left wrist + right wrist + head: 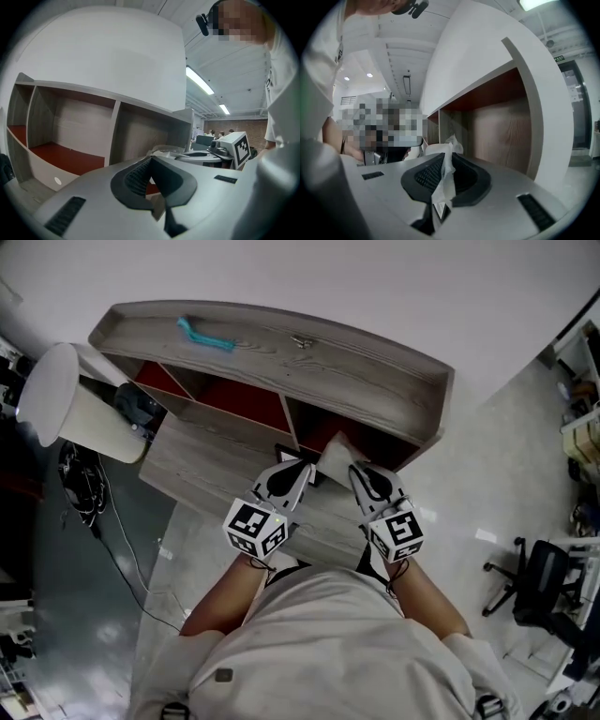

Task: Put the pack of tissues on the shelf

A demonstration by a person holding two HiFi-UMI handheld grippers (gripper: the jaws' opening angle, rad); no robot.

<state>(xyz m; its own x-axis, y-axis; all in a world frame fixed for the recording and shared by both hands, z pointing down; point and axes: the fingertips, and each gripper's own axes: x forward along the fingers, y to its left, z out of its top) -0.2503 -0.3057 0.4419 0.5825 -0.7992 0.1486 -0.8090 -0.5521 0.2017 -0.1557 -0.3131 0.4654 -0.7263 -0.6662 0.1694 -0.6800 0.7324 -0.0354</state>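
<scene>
Now level with the wooden shelf (pixel 375 381), not yet set down.
Pinched at the left by left claw (pixel 297 472), closed on a pale wrapper edge; pack of tissues (pixel 335 457) slung between; nipped by right claw (pixel 360 472), clamped on wrapper film, likely for steady entry into the right-hand compartment (pixel 497 131).

Bright, even indoor light. Ceiling strip lights (pixel 199 80) glare in the left gripper view. Both gripper views bend strongly and darken toward their round edges; the nearest foreground looks soft, possibly defocused. Shelf (pixel 375 367) compartments lie shaded.
</scene>
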